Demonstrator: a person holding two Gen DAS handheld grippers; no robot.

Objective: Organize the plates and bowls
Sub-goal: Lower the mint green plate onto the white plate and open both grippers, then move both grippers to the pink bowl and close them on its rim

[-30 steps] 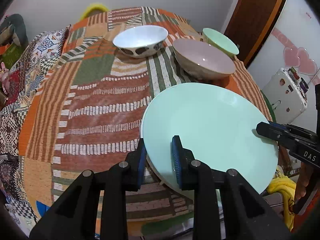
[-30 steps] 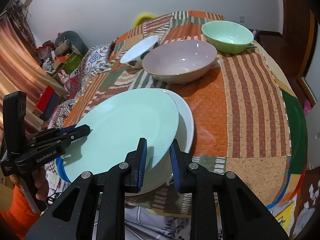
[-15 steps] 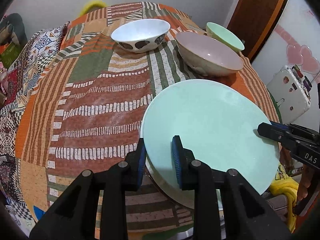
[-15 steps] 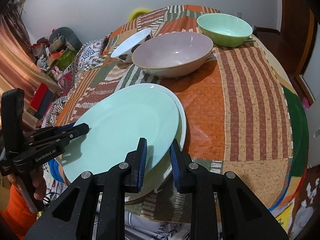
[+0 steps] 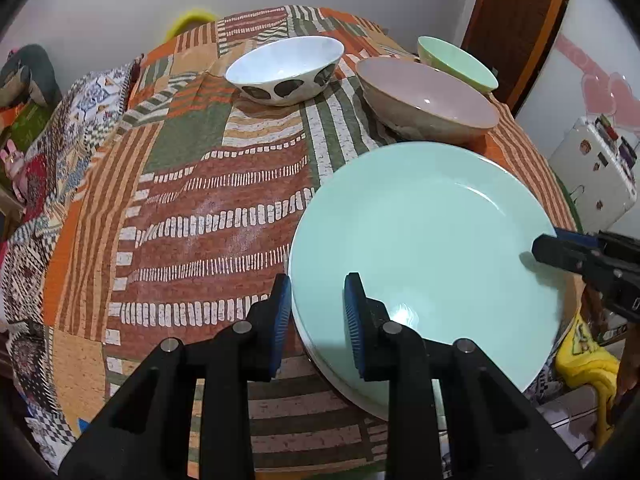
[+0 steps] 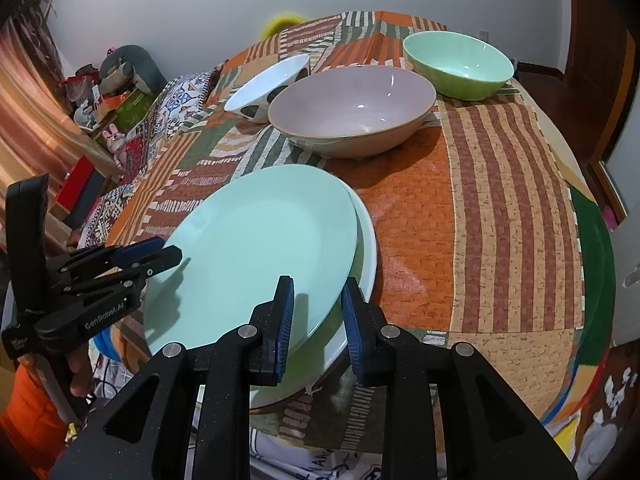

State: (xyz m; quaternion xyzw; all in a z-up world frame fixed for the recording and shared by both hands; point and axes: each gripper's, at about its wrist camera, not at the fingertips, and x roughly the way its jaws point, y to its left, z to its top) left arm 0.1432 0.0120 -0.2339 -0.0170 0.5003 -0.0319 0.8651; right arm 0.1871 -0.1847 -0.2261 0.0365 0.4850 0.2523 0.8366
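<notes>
Left gripper (image 5: 316, 312) pinches near-left rim of mint plate (image 5: 424, 240), one pad above, one below. Right gripper (image 6: 316, 316) clamps same plate at opposite rim, fingers astride edge. Mint plate sits atop white plate (image 6: 366, 248), offset, white rim showing on right in right wrist view. Stack at near edge of patchwork tablecloth (image 5: 208, 208). Beyond: pink bowl (image 6: 352, 112) just behind plates, spotted white bowl (image 5: 286, 70) to left, green bowl (image 6: 458, 64) far right.
</notes>
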